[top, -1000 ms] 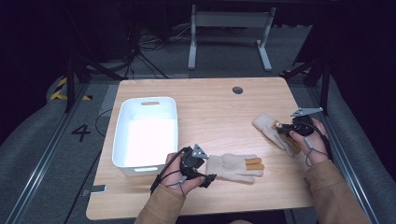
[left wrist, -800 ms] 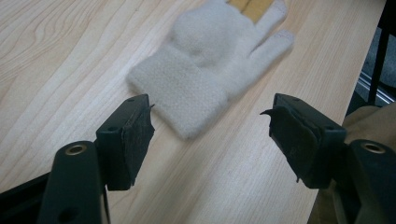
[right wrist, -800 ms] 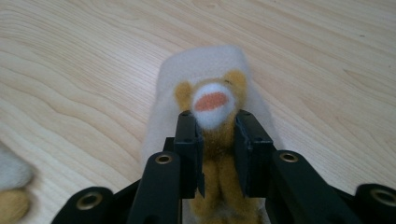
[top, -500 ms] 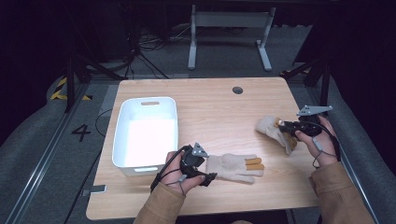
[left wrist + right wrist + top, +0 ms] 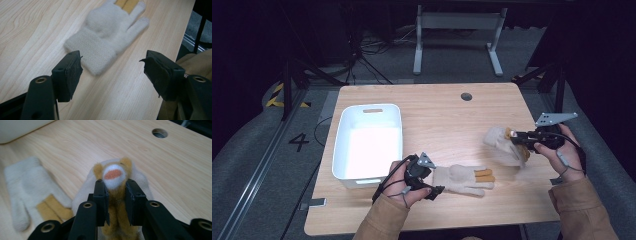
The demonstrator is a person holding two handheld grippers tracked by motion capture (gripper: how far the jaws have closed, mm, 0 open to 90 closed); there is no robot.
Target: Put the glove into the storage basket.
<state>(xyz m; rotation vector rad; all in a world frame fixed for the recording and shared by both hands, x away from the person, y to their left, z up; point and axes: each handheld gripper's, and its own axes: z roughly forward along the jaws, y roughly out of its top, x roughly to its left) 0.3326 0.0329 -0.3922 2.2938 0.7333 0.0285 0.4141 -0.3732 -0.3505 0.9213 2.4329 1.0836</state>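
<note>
Above table [image 5: 437, 120], glove [image 5: 115, 185] within right gripper [image 5: 115, 195]

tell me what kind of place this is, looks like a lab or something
Probably a lab or test room set up for recording. A lone wooden table with a cable hole stands on grey carpet, a number four is marked on the floor, cables trail behind, and hazard tape lies at the left.

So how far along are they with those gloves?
Nothing looks finished: the white tub holds nothing. In hand: the right claw grips one glove, raised off the table. Left: the second glove lies flat, with the left claw open at its cuff.
</note>
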